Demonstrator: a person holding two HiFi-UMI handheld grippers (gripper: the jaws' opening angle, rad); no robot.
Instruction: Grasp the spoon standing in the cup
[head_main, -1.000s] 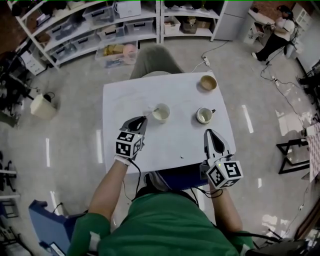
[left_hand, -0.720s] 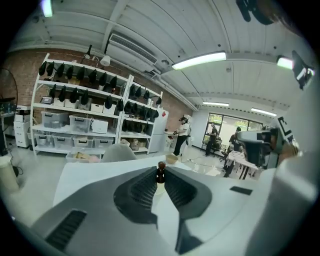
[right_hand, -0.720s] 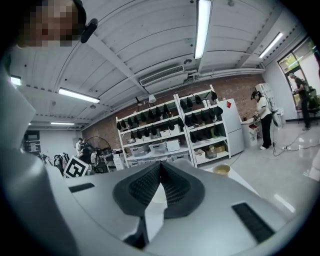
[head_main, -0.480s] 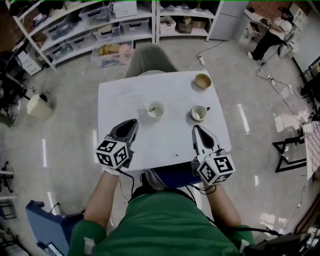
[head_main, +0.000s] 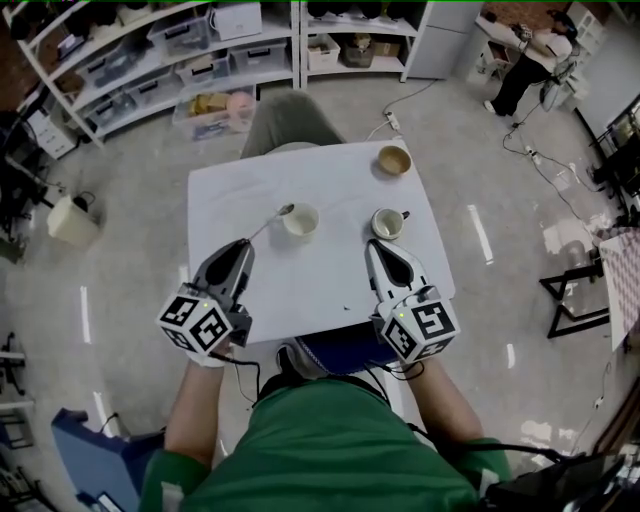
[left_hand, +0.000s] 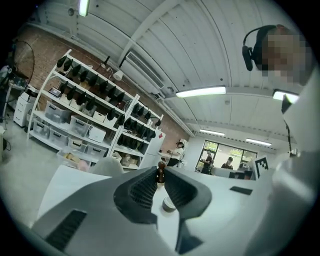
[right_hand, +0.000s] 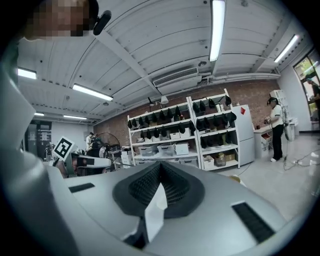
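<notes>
From my end, the spoon (head_main: 279, 213) is standing in the pale cup (head_main: 300, 221) near the middle of the white table (head_main: 320, 292), its handle leaning out over the rim toward the far left corner. Neither tool has it. The left gripper (head_main: 243, 246) hangs over the near left part of the table, short of the cup and a little to its left, well apart from the handle. In the left gripper view its two ribbed pads are pressed together at the tips with nothing held. A small dark brown shape sits right at the tip line, and I cannot make out what it is. The right gripper (head_main: 373, 246) is over the near right part, pointing away from me. Its tips are just short of a white mug (head_main: 387, 225) (the one with a dark handle on its right side), and I cannot tell whether they touch it. The right gripper view shows those jaws closed on each other too, with only a pale wedge showing through the gap behind the pads. Farther back, at the table's far right corner, there is a wooden bowl (head_main: 394, 160). A grey chair (head_main: 290, 115) is pushed up to the far edge. White shelving (head_main: 150, 55) with bins runs along the back, and a person (head_main: 522, 58) stands at a counter in the far right corner.
</notes>
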